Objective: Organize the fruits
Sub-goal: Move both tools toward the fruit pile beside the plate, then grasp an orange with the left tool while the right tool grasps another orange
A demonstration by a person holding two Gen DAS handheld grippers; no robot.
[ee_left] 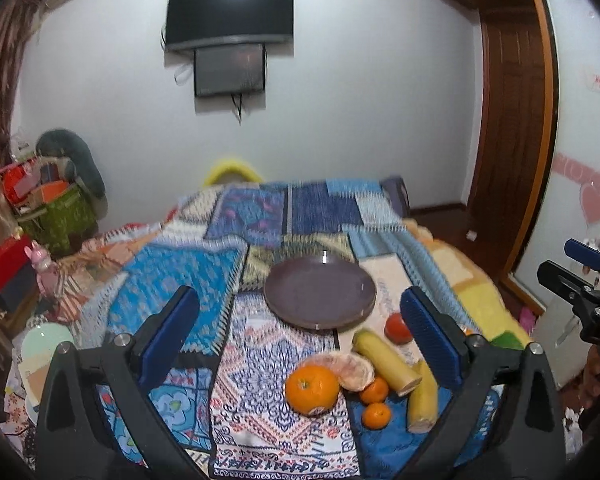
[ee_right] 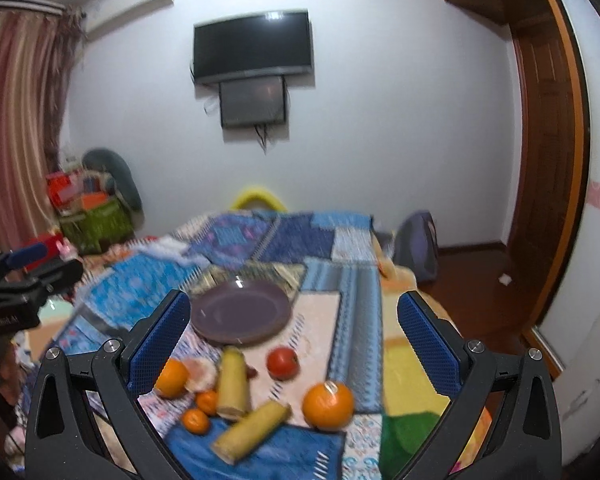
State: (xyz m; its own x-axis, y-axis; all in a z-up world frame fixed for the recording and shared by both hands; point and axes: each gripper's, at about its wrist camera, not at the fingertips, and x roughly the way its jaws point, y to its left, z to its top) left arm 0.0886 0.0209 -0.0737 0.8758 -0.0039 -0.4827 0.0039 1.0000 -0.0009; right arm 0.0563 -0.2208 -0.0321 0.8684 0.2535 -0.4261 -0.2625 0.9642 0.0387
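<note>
Fruit cluster [ee_left: 356,380] crowding plate [ee_left: 320,294] front.

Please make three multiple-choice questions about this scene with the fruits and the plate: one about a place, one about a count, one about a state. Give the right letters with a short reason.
1. Where does the round purple plate lie?
A. beyond the fruits on the patchwork blanket
B. on the floor
C. under the television

2. How many small orange mandarins lie beside the cut banana pieces?
A. none
B. two
C. five

3. In what state is the left gripper?
A. shut on a banana
B. open, holding nothing
C. shut on the plate

Answers:
1 A, the plate sits on the blanket past the fruits.
2 B, two show in both views.
3 B, its blue pads stand wide apart, as on the right gripper.
</note>
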